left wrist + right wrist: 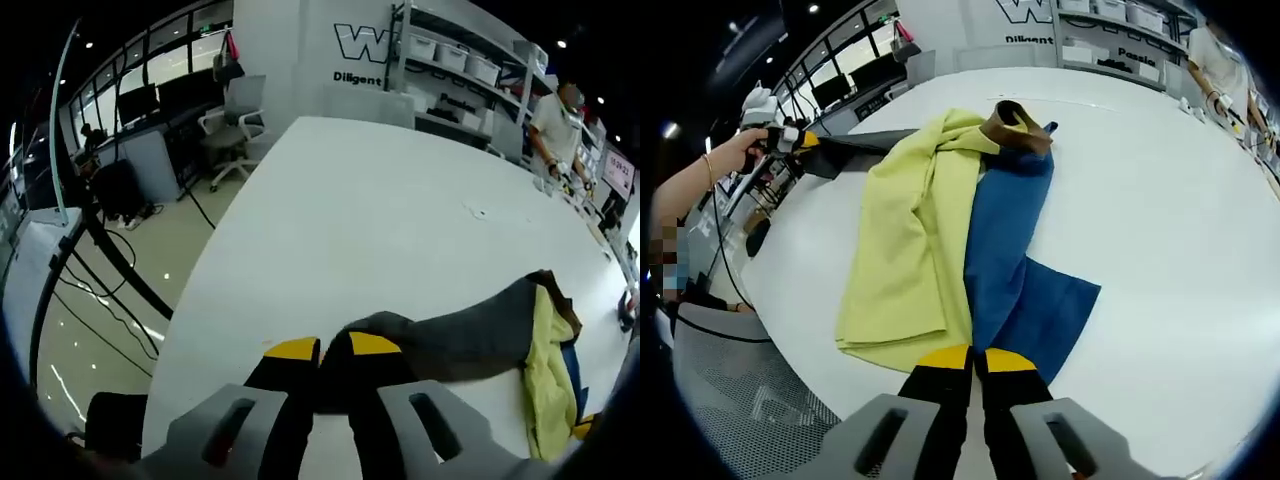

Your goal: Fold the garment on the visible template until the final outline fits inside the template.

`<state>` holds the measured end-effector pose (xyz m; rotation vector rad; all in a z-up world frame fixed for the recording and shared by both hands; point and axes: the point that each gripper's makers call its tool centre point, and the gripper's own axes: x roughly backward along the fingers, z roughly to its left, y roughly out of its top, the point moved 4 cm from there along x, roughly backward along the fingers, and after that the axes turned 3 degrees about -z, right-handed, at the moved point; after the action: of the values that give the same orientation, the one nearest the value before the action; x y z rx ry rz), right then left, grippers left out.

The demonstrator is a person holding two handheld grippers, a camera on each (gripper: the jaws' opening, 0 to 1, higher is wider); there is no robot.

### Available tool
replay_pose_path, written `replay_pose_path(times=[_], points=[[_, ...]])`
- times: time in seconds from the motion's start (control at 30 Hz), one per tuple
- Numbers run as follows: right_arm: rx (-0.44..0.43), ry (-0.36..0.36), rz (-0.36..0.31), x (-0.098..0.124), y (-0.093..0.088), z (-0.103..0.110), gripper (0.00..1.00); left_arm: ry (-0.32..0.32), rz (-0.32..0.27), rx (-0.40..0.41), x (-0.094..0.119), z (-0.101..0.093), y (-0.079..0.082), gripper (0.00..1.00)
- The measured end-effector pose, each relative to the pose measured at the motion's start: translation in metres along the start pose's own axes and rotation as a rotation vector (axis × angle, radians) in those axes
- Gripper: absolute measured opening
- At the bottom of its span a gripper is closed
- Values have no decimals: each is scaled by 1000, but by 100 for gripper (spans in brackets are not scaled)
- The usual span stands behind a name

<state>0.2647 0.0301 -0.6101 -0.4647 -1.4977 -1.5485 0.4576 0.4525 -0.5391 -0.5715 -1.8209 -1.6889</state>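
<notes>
Yellow-green, blue and grey fabric garment [940,230] lies spread on the white round-edged table [1160,200], a brown collar [1018,122] at its far end. Left gripper [320,350] has its yellow-tipped jaws pinching the grey sleeve [470,325]; right gripper [975,358] has its jaws pressed together on the garment's near hem
</notes>
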Motion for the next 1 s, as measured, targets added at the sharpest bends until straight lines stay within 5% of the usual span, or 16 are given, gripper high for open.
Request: replay_pose_path(times=[0.1,0.17,0.33,0.63,1.0], points=[[-14,0,-36,3,5,2,3,-31,-5,-15,4,-10,-2,25],[-1,-19,-69,7,13,4,19,-59,-8,-24,9,-20,-3,33],[2,-20,-156,17,36,8,33,-218,-96,-30,20,-56,6,49],[38,17,-297,20,81,3,58,-409,-87,-75,40,-119,1,84],[77,42,-352,3,124,-13,73,-510,-51,-138,45,-166,-14,87]])
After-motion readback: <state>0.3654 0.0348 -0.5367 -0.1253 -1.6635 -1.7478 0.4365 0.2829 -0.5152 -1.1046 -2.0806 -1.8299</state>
